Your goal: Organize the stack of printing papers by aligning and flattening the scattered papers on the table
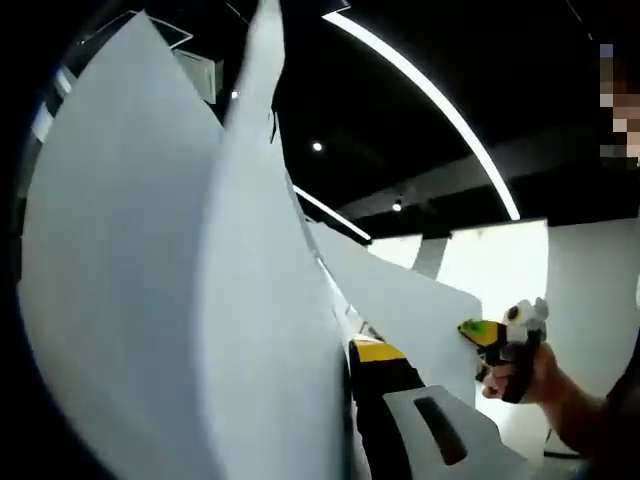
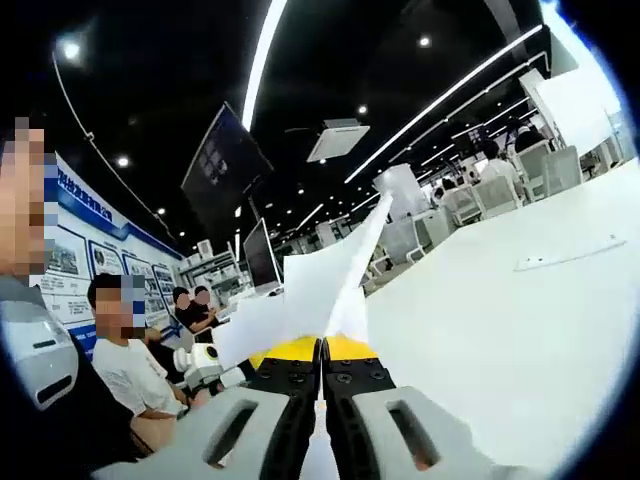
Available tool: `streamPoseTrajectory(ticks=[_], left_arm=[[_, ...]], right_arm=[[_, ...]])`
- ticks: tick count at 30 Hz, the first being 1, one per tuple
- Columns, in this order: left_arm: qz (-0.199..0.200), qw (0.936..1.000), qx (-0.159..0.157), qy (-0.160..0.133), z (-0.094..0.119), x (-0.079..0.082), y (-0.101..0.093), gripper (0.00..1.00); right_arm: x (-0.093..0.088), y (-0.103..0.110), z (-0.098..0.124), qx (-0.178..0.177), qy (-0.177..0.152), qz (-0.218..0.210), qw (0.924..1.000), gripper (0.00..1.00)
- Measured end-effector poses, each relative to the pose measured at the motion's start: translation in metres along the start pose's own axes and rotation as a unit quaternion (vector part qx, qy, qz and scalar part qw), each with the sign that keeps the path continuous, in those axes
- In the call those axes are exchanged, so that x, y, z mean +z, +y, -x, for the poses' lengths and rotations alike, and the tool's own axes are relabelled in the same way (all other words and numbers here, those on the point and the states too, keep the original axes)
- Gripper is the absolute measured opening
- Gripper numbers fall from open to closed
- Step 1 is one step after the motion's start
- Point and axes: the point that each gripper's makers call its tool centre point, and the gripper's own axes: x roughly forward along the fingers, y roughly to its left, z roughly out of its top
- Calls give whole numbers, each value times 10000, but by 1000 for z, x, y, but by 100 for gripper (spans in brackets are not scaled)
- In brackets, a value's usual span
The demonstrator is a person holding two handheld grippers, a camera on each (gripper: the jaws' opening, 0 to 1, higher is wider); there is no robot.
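Note:
White printing papers (image 1: pixel 150 280) are lifted off the table and stand on edge across the left and middle of the left gripper view. My left gripper (image 1: pixel 352 352) is shut on their lower edge; one yellow-and-black pad (image 1: pixel 378 352) shows to the right of the sheets, the other jaw is hidden behind them. The far corner of a sheet is pinched by my right gripper (image 1: pixel 482 333), held in a hand. In the right gripper view my right gripper (image 2: pixel 322 352) is shut on the papers (image 2: pixel 330 285), which curve away toward the left gripper (image 2: pixel 205 366).
A white table (image 2: pixel 520 330) spreads to the right, with a thin flat strip (image 2: pixel 568 254) lying on it. People sit at the left (image 2: pixel 130 360). White chairs (image 2: pixel 480 200) and monitors (image 2: pixel 262 255) stand beyond the table. A hand (image 1: pixel 545 375) holds the right gripper.

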Motion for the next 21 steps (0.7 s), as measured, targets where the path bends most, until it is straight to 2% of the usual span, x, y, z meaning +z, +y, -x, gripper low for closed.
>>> streamPoseTrajectory(ticks=[21], left_arm=[[28,10000,-43,19,0,0,-1,11]], right_arm=[[-3,-2,-3,32,-108,53,9999,0]])
